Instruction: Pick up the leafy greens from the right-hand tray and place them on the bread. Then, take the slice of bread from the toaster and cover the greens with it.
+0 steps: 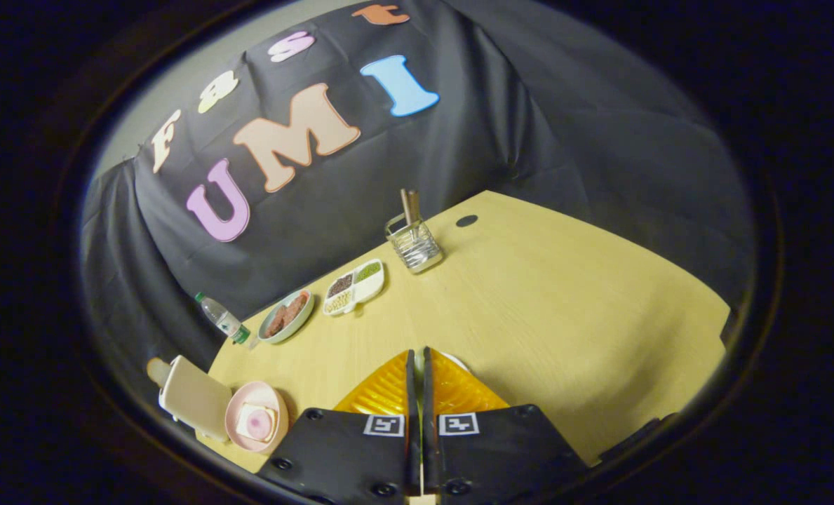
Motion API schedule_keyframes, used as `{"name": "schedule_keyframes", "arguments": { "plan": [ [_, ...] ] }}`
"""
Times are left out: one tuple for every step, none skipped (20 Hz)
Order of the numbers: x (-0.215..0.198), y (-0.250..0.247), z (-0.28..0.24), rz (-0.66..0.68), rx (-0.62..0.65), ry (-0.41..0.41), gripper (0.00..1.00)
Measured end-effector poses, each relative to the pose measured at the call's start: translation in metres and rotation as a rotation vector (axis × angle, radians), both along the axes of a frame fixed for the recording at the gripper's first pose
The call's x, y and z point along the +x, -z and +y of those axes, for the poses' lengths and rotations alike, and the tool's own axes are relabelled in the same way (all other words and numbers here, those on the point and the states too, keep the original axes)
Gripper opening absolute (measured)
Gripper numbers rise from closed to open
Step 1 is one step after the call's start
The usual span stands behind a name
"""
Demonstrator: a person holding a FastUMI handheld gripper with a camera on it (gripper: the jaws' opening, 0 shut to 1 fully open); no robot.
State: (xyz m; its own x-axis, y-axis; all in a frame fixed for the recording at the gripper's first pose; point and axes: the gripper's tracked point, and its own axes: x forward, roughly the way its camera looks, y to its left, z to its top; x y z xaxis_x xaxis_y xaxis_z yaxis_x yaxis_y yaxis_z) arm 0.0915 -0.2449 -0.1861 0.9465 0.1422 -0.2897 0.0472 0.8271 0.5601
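My gripper (417,368) hangs above the near part of the wooden table (564,315), its fingers (388,393) pressed almost together with only a thin slit between them. A white rim of a dish (453,359) peeks out just behind the fingertips; what lies in it is hidden by the fingers. Left of the fingers sits a pink plate (238,410) holding a slice of bread (257,423) with a pinkish round on top. Beside that plate stands a cream toaster (193,397), with a tan piece (156,370) sticking out of its far end.
Along the far left edge stand a plastic bottle (222,319), a green plate (303,317) with brown patties, and a white divided tray (377,279) of beans. A wire holder (417,247) with sticks stands farther back, near a dark table hole (466,220). A black cloth wall backs the table.
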Motion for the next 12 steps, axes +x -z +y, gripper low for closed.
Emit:
{"name": "schedule_keyframes", "arguments": {
  "plan": [
    [-0.004, -0.008, 0.004, -0.006, -0.024, 0.001, 0.04],
    [-0.010, -0.014, 0.010, -0.011, -0.051, -0.001, 0.04],
    [-0.015, -0.020, 0.017, -0.014, -0.078, -0.007, 0.04],
    [-0.022, -0.026, 0.025, -0.018, -0.103, -0.016, 0.04],
    [-0.028, -0.034, 0.035, -0.026, -0.125, -0.027, 0.04],
    [-0.033, -0.041, 0.045, -0.034, -0.145, -0.037, 0.04],
    [-0.038, -0.048, 0.056, -0.040, -0.165, -0.047, 0.04],
    [-0.043, -0.054, 0.070, -0.047, -0.183, -0.059, 0.04],
    [-0.048, -0.060, 0.084, -0.053, -0.201, -0.070, 0.04],
    [-0.053, -0.066, 0.100, -0.057, -0.212, -0.084, 0.04],
    [-0.057, -0.072, 0.117, -0.063, -0.218, -0.097, 0.04],
    [-0.061, -0.078, 0.137, -0.069, -0.217, -0.111, 0.04]
  ]
}}
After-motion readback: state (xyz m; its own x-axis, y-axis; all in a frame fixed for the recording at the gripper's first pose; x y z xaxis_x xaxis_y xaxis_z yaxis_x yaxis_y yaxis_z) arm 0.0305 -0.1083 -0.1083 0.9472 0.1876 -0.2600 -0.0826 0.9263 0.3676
